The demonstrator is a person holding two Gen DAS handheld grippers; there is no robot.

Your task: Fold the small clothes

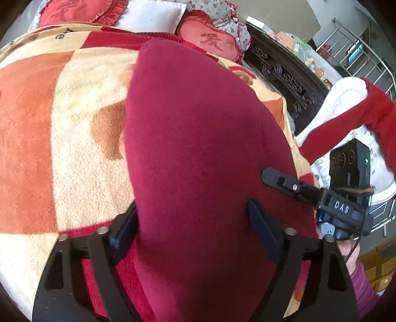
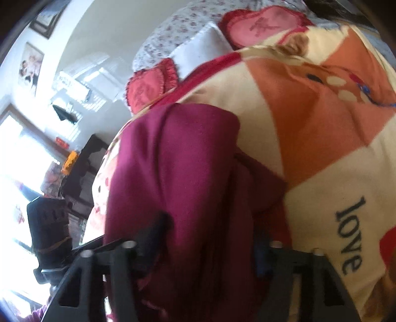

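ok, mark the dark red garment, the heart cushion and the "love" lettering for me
dark red garment (image 1: 198, 128): left wrist view, middle of the flat cloth.
heart cushion (image 1: 210, 42): left wrist view, pink face by the character.
"love" lettering (image 2: 350, 235): right wrist view, middle of the word on the blanket.

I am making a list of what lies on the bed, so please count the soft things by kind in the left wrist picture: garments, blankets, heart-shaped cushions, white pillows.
Dark red garment: 1
Checked blanket: 1
Red heart-shaped cushions: 2
White pillow: 1
Total: 5
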